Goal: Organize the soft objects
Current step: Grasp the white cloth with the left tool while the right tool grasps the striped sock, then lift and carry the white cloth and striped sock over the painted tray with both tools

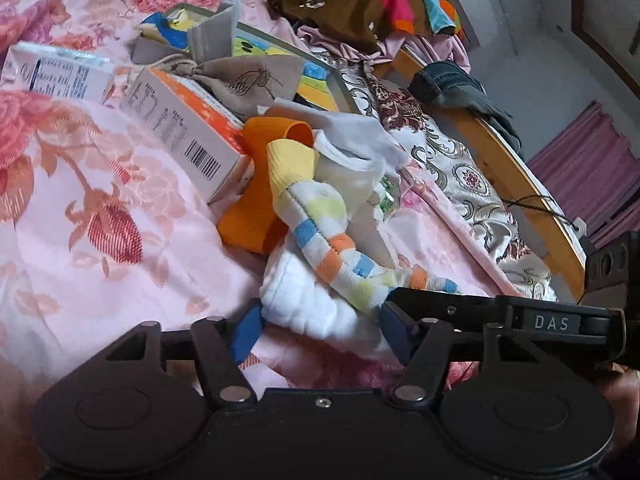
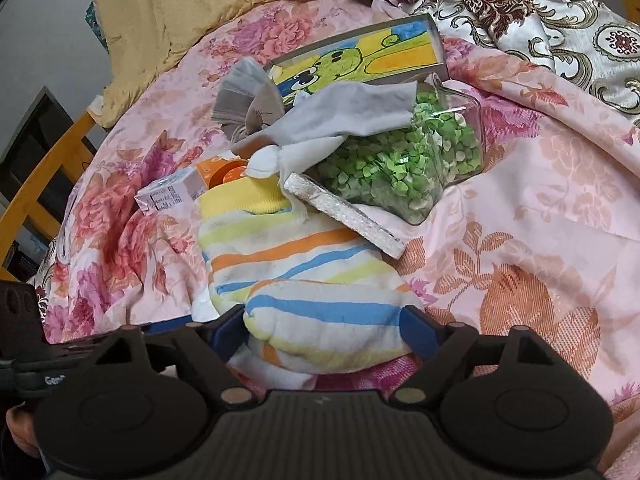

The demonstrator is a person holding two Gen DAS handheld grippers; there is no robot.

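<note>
A striped sock (image 1: 320, 232) with a yellow cuff lies over a folded white cloth (image 1: 316, 308) on the pink floral bedspread (image 1: 100, 260). My left gripper (image 1: 320, 332) is open, its blue pads standing at either side of the white cloth's near edge. In the right wrist view the striped sock (image 2: 296, 264) has its toe between the pads of my right gripper (image 2: 322, 332), which is open wide and does not visibly squeeze it. The right gripper's finger (image 1: 440, 304) shows beside the sock in the left view. An orange fabric band (image 1: 256, 208) lies behind the sock.
Two cartons (image 1: 188, 132) (image 1: 56, 76), a grey pouch (image 1: 248, 80) and a picture box (image 2: 360, 52) lie behind. A clear jar of green paper stars (image 2: 400, 160) lies on its side under a pale cloth (image 2: 340, 116), a flat white slab (image 2: 348, 216) against it. The bed's wooden rail (image 1: 520, 184) runs right.
</note>
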